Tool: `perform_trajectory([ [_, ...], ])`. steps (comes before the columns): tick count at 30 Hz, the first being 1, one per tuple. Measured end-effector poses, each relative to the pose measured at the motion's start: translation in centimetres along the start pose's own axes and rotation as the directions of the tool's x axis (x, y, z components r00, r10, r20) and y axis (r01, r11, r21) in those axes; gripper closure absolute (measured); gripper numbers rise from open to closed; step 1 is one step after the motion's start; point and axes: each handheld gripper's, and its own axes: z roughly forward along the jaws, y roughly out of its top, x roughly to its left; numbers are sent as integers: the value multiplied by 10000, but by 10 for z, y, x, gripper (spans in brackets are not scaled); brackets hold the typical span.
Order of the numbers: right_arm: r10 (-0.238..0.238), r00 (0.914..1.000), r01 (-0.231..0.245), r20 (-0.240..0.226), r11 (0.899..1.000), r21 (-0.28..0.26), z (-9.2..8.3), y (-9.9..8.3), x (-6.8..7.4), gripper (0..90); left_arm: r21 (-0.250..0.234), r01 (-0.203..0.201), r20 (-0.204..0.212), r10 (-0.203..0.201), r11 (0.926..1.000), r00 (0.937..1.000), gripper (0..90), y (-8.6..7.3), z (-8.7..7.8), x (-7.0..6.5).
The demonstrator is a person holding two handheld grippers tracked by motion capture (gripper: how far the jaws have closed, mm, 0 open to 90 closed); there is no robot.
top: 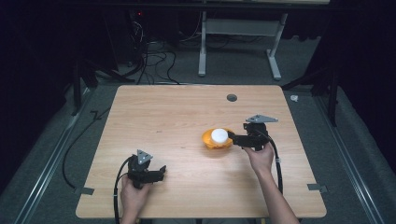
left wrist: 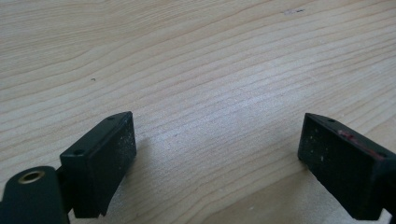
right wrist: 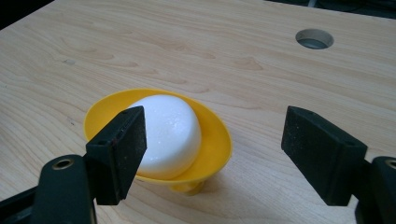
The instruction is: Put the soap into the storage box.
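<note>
In the high view, we see the right gripper (top: 235,139) beside the yellow bowl (top: 216,138) on the wooden table (top: 177,112); grey carpet surrounds it. In the left gripper view, jaws stand apart, empty. In the right gripper view, spread jaws grasp nothing; one hides part of the smooth white dome (right wrist: 170,130).

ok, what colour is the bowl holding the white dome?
Yellow. The bowl shows best in the right gripper view, with the white dome sitting inside it.
</note>
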Motion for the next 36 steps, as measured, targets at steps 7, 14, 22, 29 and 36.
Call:
perform_trajectory([
  [7, 3, 10000, -2, 54, 9998, -177, -8, 0, -2, 235, 1, -1, -5, 1, 10000, 10000, 117, 0, 0, 0],
  [14, -3, 9999, 8, 151, 9995, -318, -17, -1, -4, 237, 3, -2, -7, 2, 10000, 10000, 117, 0, 0, 0],
  [22, 56, 9996, -42, 287, 9989, -471, -24, -7, -8, 252, 2, -3, -1, 3, 10000, 10000, 117, 0, 0, 0],
  [29, 147, 9992, -126, 380, 9983, -569, -31, -11, -12, 257, 1, 1, -2, -1, 10000, 10000, 117, 0, 0, 0],
  [36, 314, 9983, -280, 499, 9973, -680, -39, -15, -16, 260, 1, 0, -1, 0, 10000, 10000, 117, 0, 0, 0],
])
